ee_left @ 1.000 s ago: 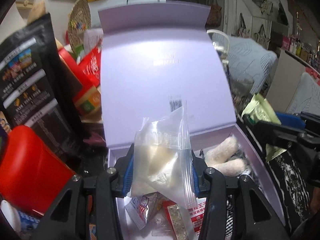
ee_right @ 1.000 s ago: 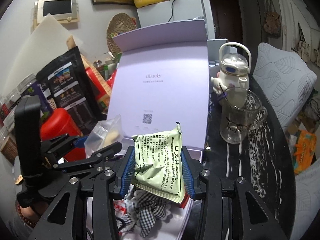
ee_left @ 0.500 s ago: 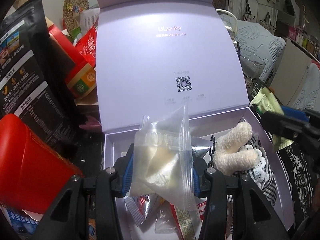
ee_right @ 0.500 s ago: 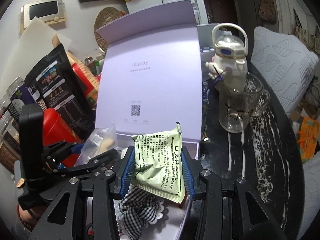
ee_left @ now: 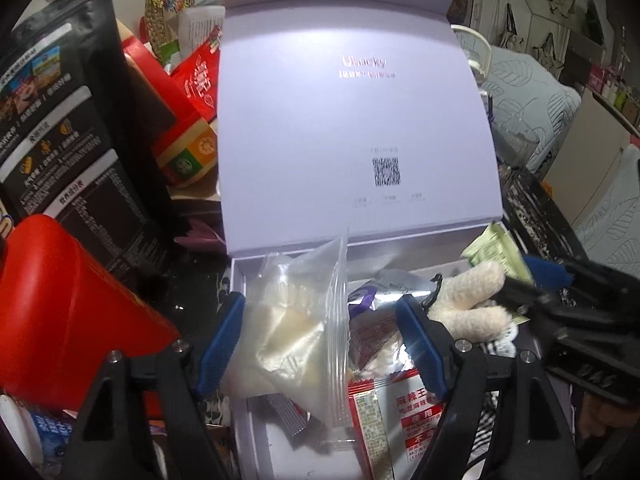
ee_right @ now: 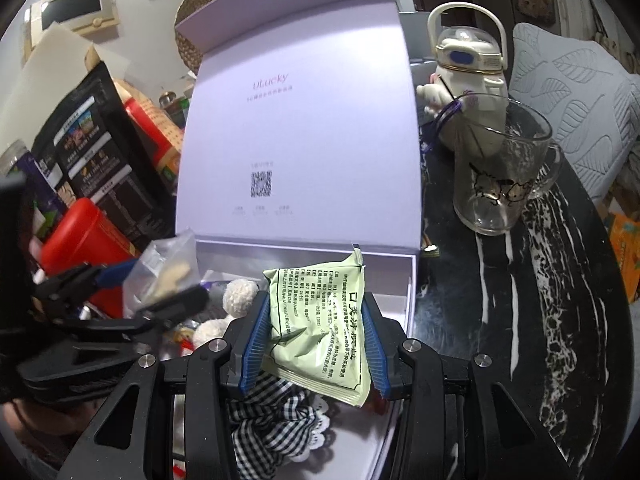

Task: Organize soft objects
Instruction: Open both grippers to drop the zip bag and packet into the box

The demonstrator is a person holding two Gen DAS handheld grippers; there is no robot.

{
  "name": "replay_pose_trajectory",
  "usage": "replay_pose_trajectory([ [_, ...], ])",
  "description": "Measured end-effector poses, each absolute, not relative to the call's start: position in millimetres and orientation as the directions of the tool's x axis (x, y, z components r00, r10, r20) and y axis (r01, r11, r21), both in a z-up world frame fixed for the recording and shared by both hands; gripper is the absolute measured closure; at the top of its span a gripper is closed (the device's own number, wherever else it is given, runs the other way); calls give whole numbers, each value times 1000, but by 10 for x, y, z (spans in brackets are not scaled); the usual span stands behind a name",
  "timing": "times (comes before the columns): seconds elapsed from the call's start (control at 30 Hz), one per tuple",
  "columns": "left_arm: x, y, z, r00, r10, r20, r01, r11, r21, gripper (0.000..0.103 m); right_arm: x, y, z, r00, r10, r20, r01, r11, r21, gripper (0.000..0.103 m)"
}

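The clear zip bag (ee_left: 296, 332) hangs over the near-left corner of the lilac box (ee_left: 240, 280), resting against one pad as my left gripper (ee_left: 320, 340) spreads its jaws to release it. I'd let it drop among the packets before pulling away. My right gripper (ee_right: 316, 340) clamps the green sachet (ee_right: 316, 324) above the checked cloth (ee_right: 276, 412); release that only once low inside.

Cluttered home: cushions (ee_right: 568, 92), kettle (ee_right: 468, 60).
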State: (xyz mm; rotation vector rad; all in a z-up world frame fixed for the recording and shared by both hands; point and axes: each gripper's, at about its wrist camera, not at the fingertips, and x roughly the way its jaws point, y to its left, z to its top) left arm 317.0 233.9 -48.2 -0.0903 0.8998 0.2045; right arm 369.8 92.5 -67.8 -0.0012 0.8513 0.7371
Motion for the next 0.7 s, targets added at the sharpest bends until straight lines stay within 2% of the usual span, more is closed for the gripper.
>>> replay_pose_trajectory([
  [0.13,3136,2369,-420,615,133,-777,-224,974,-11,26,3693,973,-729,434,565,-702,-590,767,252,60],
  [0.17,3135,2376,-416,616,133,-777,-227,974,-14,26,3702,979,-737,410,546,-730,-582,773,252,60],
  [0.4,3137,2385,-423,617,118,-778,-221,975,-27,26,3735,977,-735,399,541,-741,-576,776,256,56],
  [0.57,3103,2356,-365,629,131,-767,-220,975,-14,26,3731,921,-643,417,528,-740,-570,786,239,36],
  [0.7,3062,2317,-304,647,131,-751,-214,977,-13,26,3707,812,-526,455,531,-715,-556,797,238,28],
])
